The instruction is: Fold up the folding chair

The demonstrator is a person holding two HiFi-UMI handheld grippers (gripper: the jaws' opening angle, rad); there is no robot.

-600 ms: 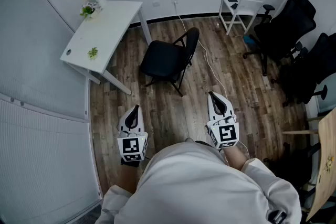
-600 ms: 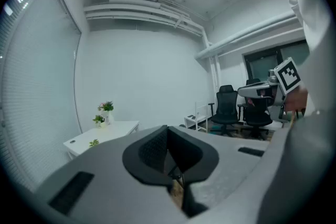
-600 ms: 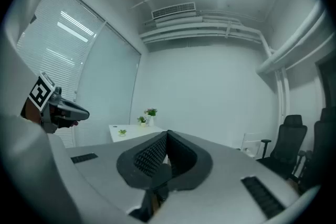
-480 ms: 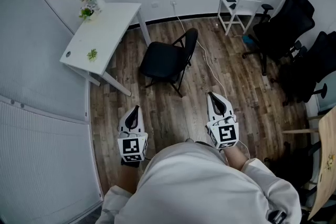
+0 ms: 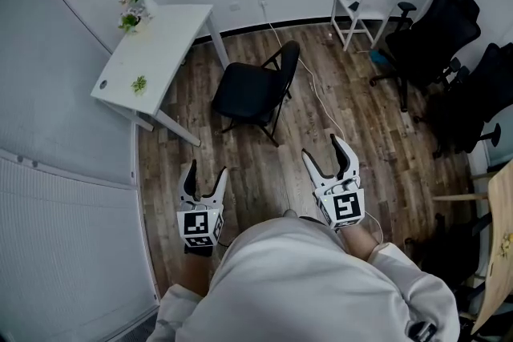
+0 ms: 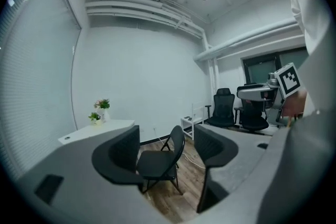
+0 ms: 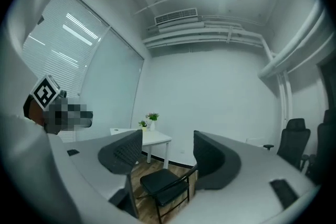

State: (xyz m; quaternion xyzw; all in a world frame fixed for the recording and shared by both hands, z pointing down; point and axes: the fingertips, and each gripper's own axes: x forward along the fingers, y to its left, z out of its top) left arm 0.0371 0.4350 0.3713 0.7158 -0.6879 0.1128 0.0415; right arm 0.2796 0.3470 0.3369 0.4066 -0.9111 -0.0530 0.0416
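The black folding chair [image 5: 252, 92] stands unfolded on the wood floor, its seat toward the white desk and its backrest [image 5: 290, 60] to the right. Both grippers hang well short of it, near the person's body. My left gripper [image 5: 206, 172] is open with nothing between its fingers, and in the left gripper view the chair [image 6: 157, 162] shows far off through the gap of that gripper [image 6: 165, 147]. My right gripper [image 5: 326, 153] is open and empty too. In the right gripper view the chair [image 7: 163, 186] appears beyond this gripper [image 7: 167, 157].
A white desk [image 5: 160, 48] with small potted plants [image 5: 136, 0] stands left of the chair against the wall. A white cable [image 5: 317, 96] runs across the floor right of the chair. A small white chair [image 5: 365, 8] and black office chairs [image 5: 433, 44] fill the right side.
The jaws of both grippers were together before and now stand spread apart. Neither hand has shifted much, and the chair has not moved.
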